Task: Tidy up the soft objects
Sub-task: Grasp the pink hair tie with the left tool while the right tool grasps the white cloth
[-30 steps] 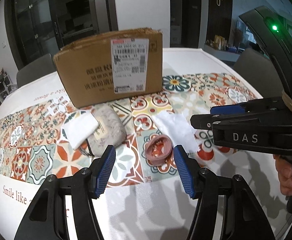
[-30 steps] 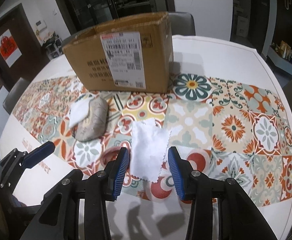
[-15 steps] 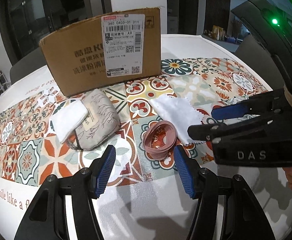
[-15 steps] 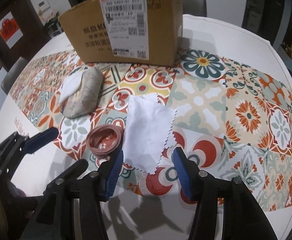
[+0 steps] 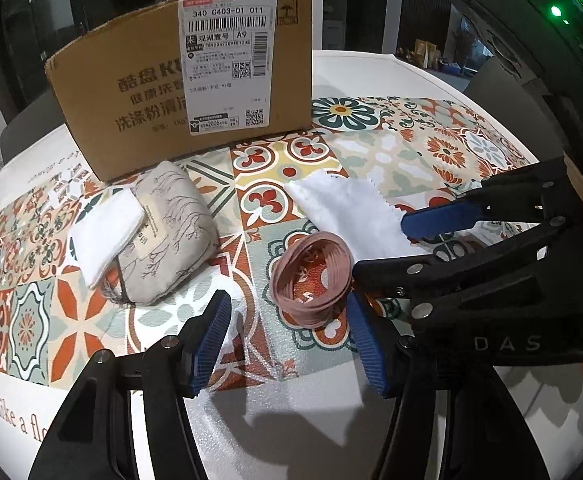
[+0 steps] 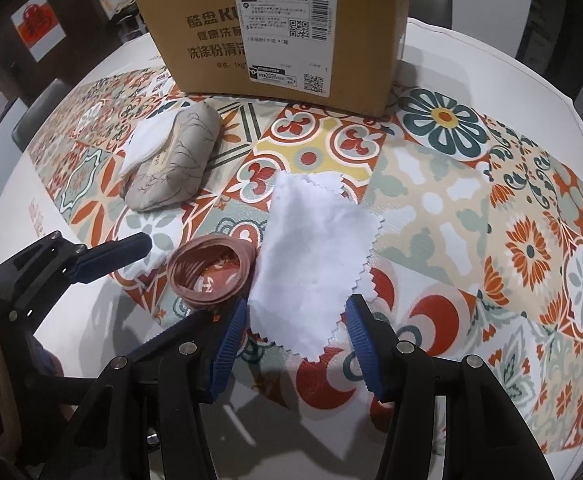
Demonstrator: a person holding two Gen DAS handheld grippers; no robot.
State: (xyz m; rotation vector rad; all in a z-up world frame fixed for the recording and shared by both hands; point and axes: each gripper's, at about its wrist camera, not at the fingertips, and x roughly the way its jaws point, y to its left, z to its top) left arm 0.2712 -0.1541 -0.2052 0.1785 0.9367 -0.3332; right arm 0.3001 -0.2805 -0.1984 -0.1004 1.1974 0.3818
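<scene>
Round white table w/ a patterned tile-print mat (image 6: 431,200) across its middle. At the far side stands a brown cardboard box w/ a white shipping label (image 5: 195,80), upright, open top.

Soft items on the mat, in front of the box:
- Grey fabric pouch w/ a branch print (image 5: 171,232), lying near the box's front left corner, just short of it.
- Small white folded pad (image 5: 105,232), leaning on the pouch's left side, touching it.
- Pink coil of elastic bands (image 5: 311,280), loose ring shape, right of the pouch & apart from it.
- White cloth w/ pinked zigzag edges (image 6: 311,260), lying flat, its left edge touching or slightly overlapping the coil.

Left gripper (image 5: 287,340): black frame, 2 blue ribbed pads, jaws spread wide, nothing between them. It hovers low over the mat, w/ the pink coil just ahead of the gap, closer to the right pad.

Right gripper (image 6: 297,340): same build, jaws wide apart, holding nothing. The near corner of the white cloth lies between its 2 pads; contact w/ the pads can't be told. In the left wrist view, its upper blue tip sits over the cloth's right edge.

The 2 grippers are close, side by side.
</scene>
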